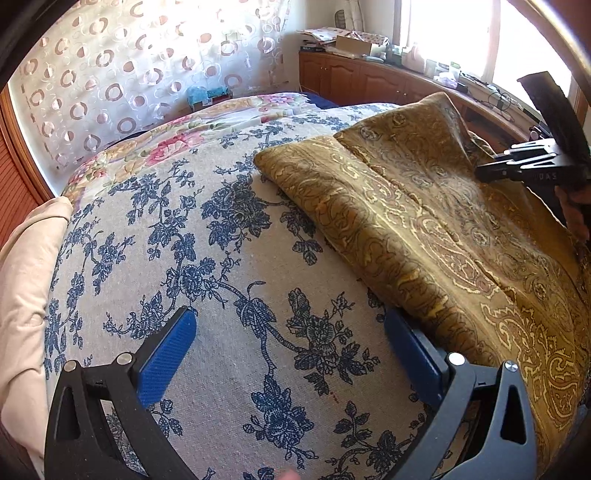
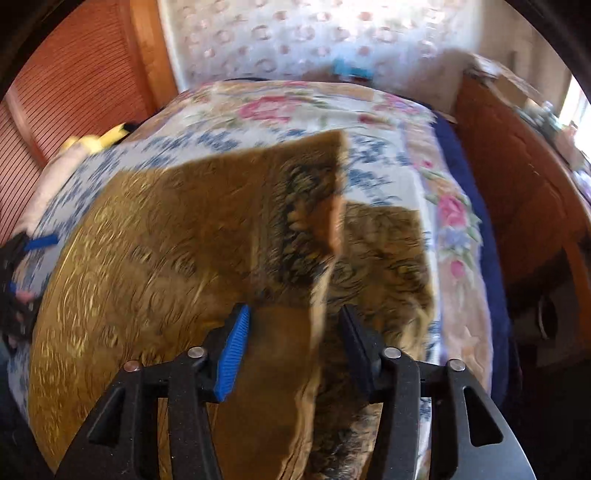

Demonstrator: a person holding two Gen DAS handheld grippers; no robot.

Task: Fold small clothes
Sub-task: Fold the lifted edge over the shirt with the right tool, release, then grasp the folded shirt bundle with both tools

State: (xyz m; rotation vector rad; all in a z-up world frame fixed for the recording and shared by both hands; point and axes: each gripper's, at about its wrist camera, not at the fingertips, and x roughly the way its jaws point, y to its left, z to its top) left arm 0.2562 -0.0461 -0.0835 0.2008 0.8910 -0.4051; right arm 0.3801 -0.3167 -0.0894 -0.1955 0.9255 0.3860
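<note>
Our left wrist view sits low over the bed (image 1: 221,229), looking along its two fingers across the blue-flowered cover toward the patterned curtain (image 1: 122,74) and the wooden cabinet (image 1: 351,77) under the window. The brown cloth (image 1: 424,229) lies to its right, and the other gripper (image 1: 517,166) shows at the right edge.

Our right wrist view looks from higher up and from the cloth's side, close over the cloth (image 2: 166,240), facing the same curtain (image 2: 314,33), and it is blurred. At its left edge we see the left gripper (image 2: 22,258). Both views share the bed, cloth, curtain and cabinet (image 2: 517,177).
</note>
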